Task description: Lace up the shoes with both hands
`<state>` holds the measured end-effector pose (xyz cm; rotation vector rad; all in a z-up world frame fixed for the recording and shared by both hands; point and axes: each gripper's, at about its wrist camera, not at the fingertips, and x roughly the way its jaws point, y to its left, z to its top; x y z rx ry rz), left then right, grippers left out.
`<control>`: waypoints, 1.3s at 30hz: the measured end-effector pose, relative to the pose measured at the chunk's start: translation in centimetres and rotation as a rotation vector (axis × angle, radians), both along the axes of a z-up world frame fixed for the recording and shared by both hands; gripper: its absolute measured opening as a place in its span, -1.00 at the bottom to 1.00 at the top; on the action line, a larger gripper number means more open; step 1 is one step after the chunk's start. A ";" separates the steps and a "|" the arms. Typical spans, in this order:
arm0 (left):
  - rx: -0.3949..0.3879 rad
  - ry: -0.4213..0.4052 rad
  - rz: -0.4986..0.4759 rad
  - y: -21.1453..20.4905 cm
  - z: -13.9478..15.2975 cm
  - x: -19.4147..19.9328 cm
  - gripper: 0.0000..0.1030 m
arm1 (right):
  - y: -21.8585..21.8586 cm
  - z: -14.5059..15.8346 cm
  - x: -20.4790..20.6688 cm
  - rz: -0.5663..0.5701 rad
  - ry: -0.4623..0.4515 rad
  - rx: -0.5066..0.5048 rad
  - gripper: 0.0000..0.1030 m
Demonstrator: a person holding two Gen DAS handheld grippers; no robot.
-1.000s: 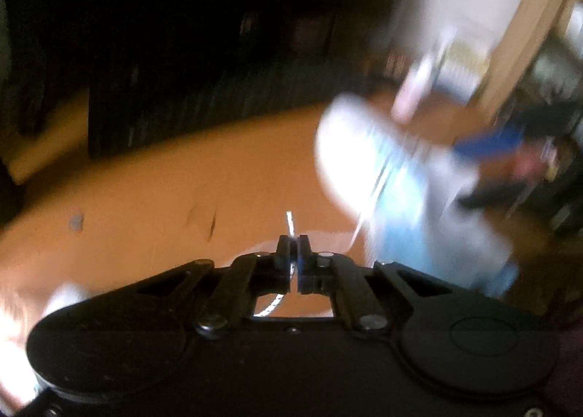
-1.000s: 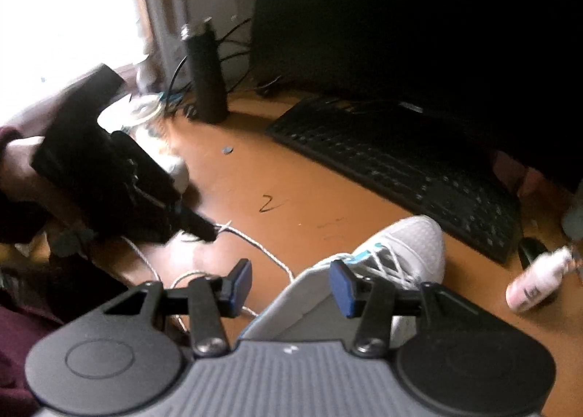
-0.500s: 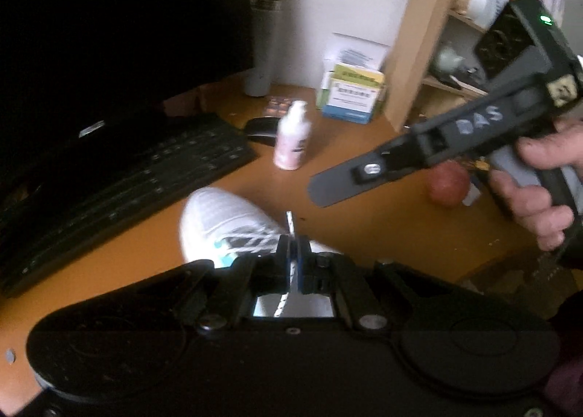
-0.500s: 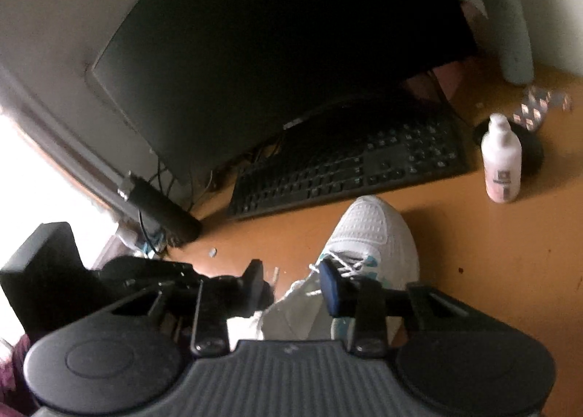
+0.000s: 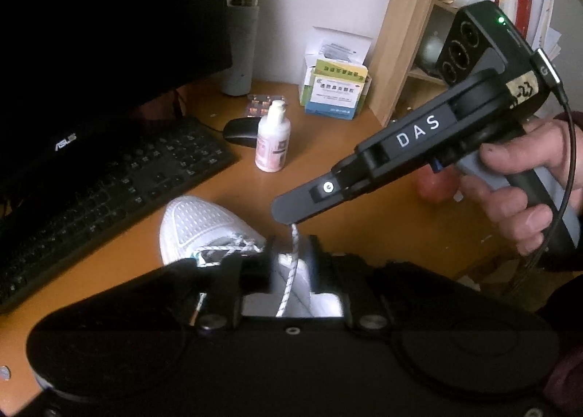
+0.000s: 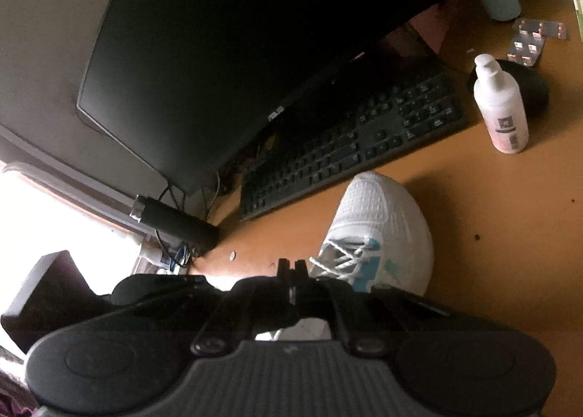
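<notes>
One white mesh shoe [image 5: 196,220] with teal accents lies on our smooth orange desk [image 5: 364,180], toe toward the black keyboard [image 5: 109,176]. Our left gripper [image 5: 291,260] is opening, its pads clear of the speckled white lace [image 5: 289,282] running between them. Our right gripper [image 5: 288,214] is clamped on the lace's upper end. Half a second ago the left gripper pinched that lace and the right gripper stood apart.

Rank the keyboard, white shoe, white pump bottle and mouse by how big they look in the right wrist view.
1. keyboard
2. white shoe, nearer the camera, so somewhat flattered
3. white pump bottle and mouse: too close to rank, since the bottle hides part of the mouse
</notes>
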<state>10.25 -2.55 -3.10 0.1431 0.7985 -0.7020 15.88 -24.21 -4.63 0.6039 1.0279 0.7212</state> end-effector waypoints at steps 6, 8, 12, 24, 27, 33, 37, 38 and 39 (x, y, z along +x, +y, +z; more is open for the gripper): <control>0.013 0.012 0.007 -0.5 0.0 0.0 -0.67 | 0.7 0.8 -0.4 0.036 -0.051 -0.042 -0.95; 0.016 0.021 0.009 -0.5 -0.1 0.0 -0.86 | 1.0 0.9 -0.6 0.047 -0.069 -0.060 -0.95; 0.021 0.030 0.025 -0.4 -0.4 -0.1 -0.99 | 1.2 1.1 -1.0 0.053 -0.091 -0.073 -0.95; 0.051 -0.010 0.191 1.2 -0.4 0.3 -0.99 | 1.3 2.2 -2.0 0.043 -0.146 -0.117 -0.63; 0.058 -0.021 0.232 2.1 -0.3 0.9 -0.99 | 1.3 2.5 -2.3 0.051 -0.166 -0.148 -0.63; 0.072 -0.059 0.314 3.9 0.3 1.8 -0.99 | 2.8 2.9 -4.0 0.161 -0.290 -0.352 -0.41; 0.068 -0.171 0.407 5.6 2.9 2.2 -0.99 | 4.3 2.6 -5.2 0.243 -0.362 -0.468 -0.41; 0.059 -0.221 0.434 6.1 4.2 2.2 -0.99 | 4.7 2.5 -5.5 0.260 -0.374 -0.492 -0.41; 0.049 -0.272 0.461 6.6 5.4 2.2 -0.99 | 5.1 2.2 -5.8 0.286 -0.390 -0.523 -0.41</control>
